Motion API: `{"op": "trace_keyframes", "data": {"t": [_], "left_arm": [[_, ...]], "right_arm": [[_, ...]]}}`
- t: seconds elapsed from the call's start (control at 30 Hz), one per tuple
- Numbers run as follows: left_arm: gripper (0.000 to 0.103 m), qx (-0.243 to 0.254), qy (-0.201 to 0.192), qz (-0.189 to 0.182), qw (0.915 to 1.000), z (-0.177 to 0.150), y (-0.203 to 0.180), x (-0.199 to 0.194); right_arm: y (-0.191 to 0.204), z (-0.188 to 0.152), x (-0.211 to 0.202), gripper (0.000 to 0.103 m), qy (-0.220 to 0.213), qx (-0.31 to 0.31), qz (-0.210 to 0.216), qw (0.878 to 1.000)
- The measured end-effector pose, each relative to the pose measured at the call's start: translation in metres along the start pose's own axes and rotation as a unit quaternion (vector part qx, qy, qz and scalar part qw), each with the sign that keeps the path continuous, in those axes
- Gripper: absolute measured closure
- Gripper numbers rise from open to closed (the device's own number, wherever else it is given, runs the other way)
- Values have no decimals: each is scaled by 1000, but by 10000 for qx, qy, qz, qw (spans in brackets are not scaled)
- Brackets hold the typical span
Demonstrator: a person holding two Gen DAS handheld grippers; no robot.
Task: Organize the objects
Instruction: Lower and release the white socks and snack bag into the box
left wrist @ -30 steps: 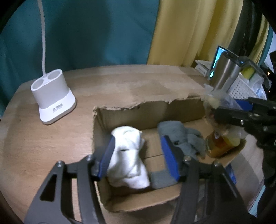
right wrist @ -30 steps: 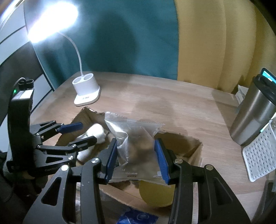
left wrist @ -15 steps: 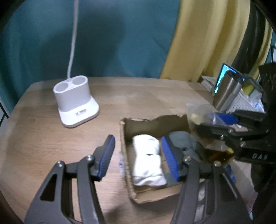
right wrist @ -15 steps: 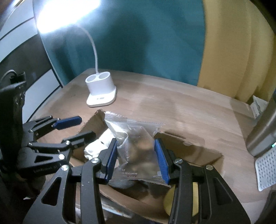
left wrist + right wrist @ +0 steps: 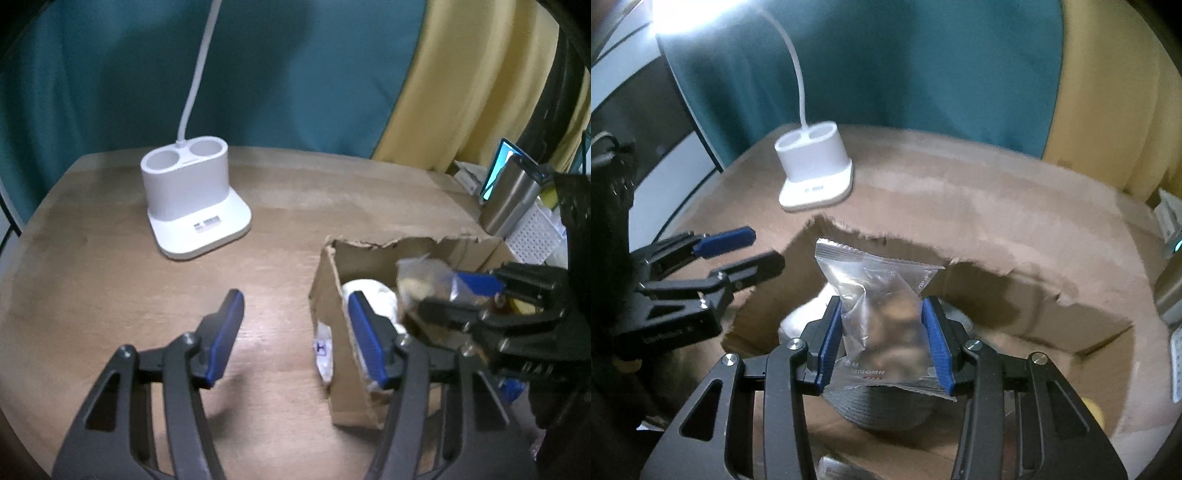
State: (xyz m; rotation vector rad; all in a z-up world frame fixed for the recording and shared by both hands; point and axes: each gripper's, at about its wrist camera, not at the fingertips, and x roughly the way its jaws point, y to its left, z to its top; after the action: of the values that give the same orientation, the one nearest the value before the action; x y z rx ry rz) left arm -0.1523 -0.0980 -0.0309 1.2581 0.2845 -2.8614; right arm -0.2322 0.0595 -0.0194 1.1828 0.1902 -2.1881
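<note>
A: While the right tongs [image 5: 882, 343] hang over the cardboard box [image 5: 1015, 306], what sits between their blue pads?

B: A clear snack packet [image 5: 879, 295] with brown pieces inside, clenched from both sides by the pads. It stands upright, its crimped top edge above the tips, over the open box.

A: And under it?

B: A grey knitted cloth [image 5: 882, 410] lies in the box right below the packet, with a white rolled cloth [image 5: 801, 325] beside it towards the left wall. A yellowish thing shows at the box's right end, too little of it to name.

A: What about the left tongs [image 5: 293, 336]?

B: Their jaws are opening and nothing is between them. One pad is above the bare wooden tabletop [image 5: 110, 280], the other over the box's torn left wall, so they straddle that edge. In the right wrist view they sit at the left, just outside the box.

A: Anything else on the tabletop?

B: A white lamp base [image 5: 194, 201] with two round wells and a thin white neck stands well apart from the box, towards the teal curtain [image 5: 258, 66]. A steel tumbler [image 5: 508, 199] and a white perforated basket [image 5: 532, 236] stand behind the box at the right edge. A small white wrapper lies on the wood against the box's left wall
</note>
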Motion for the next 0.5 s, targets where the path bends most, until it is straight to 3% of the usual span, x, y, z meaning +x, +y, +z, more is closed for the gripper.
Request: {"op": "trace_keyframes", "data": {"t": [0.5], "left_arm": [[42, -146, 147, -150, 9997, -4, 4, 12]], "right_arm": [[4, -4, 18, 49, 136, 20, -1, 9999]]}}
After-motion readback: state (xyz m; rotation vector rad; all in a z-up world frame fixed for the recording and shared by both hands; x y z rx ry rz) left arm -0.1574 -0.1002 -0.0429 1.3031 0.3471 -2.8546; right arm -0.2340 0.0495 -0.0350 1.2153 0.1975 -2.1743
